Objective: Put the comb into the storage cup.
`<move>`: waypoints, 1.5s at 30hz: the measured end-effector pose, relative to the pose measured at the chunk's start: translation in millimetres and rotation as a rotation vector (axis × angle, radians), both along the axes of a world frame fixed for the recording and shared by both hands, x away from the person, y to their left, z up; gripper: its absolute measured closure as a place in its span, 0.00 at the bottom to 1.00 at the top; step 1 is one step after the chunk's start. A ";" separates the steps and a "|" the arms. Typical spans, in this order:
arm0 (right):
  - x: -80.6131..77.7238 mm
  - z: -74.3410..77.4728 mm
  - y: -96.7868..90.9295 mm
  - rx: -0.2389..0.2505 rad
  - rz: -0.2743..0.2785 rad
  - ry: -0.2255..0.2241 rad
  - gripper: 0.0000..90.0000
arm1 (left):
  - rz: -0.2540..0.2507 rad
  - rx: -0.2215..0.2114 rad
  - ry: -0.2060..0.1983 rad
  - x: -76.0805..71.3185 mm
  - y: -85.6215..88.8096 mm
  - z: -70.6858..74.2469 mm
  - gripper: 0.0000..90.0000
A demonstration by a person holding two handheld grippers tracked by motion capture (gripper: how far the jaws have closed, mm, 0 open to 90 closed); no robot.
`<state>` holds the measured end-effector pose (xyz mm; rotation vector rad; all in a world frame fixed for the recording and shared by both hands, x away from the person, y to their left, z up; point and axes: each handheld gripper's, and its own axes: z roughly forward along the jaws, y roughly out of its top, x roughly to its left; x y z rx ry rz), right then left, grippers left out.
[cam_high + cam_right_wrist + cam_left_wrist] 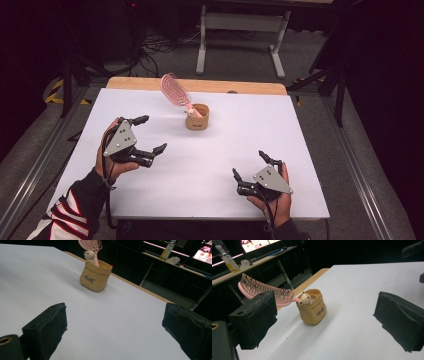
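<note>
Meanwhile, both spread grippers, left [148,134] and right [249,165], face a leaning pink hairbrush [175,90] whose small tan holder [197,117] could topple if nudged.

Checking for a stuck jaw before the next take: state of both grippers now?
Left gripper: open, holding nothing, short of the tan holder and its pink brush.
Right gripper: open, holding nothing, over the white table.

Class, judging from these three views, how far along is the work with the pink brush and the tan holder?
Looks done: the pink brush stands handle-down in the tan holder, its head leaning out over the rim beside a small bear figure. In hand: nothing; the left claw and right claw are both open, apart from the holder, over the white table. What is left cannot be judged from these views.
</note>
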<state>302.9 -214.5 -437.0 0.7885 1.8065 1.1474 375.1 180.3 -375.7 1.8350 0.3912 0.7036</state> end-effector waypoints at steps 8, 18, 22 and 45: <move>-0.2 0.5 0.8 -0.001 0.001 -0.005 0.07 | -0.003 -0.001 0.024 -10.0 7.3 -15.9 0.06; 0.1 0.2 0.9 -0.002 -0.002 -0.003 0.07 | -0.016 0.020 0.027 -23.2 11.9 -28.4 0.06; -0.6 1.1 1.8 -0.003 -0.004 -0.010 0.07 | -0.014 0.018 0.030 -28.5 15.5 -30.7 0.07; -2.5 3.4 2.1 0.001 0.002 -0.020 0.07 | 0.030 0.066 0.066 -42.3 48.2 -63.4 0.07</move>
